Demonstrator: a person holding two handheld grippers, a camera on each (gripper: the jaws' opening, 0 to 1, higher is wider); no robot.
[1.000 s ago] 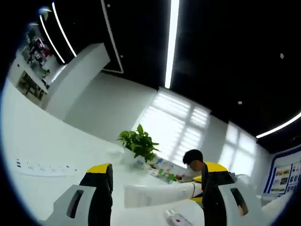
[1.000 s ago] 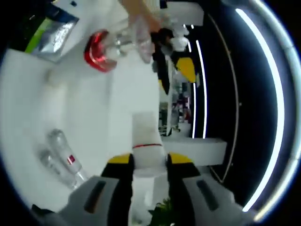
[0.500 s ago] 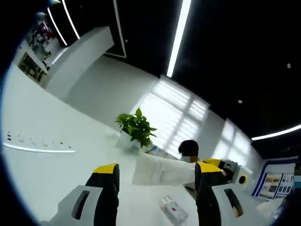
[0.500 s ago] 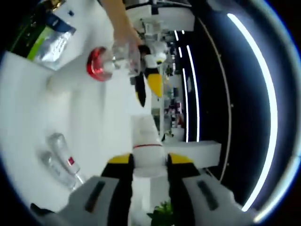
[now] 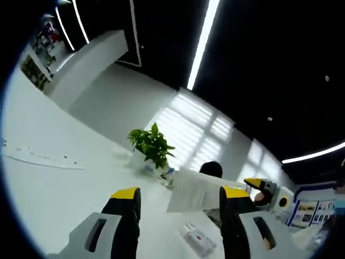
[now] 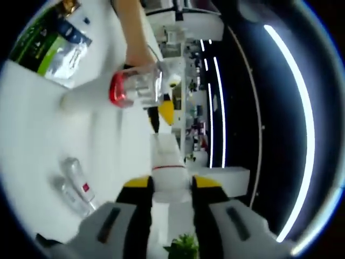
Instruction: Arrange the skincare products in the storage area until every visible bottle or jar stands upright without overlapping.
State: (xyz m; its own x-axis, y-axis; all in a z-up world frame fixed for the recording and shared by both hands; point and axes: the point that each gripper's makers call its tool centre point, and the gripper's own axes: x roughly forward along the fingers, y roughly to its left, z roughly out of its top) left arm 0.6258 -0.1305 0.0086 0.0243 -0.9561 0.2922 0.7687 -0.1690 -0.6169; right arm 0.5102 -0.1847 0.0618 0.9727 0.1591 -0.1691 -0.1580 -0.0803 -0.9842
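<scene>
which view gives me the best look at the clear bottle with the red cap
The right gripper view: the clear bottle with the red cap shows whole there, on its side in that picture, a hand around it. The left gripper view doesn't clearly show it.

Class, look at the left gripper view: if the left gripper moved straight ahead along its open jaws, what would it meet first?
Probably the white tube, which crosses between the left gripper's jaw tips, held by the right gripper. The clear bottle lies lower on the table, likely under that line. Depth is uncertain.
</scene>
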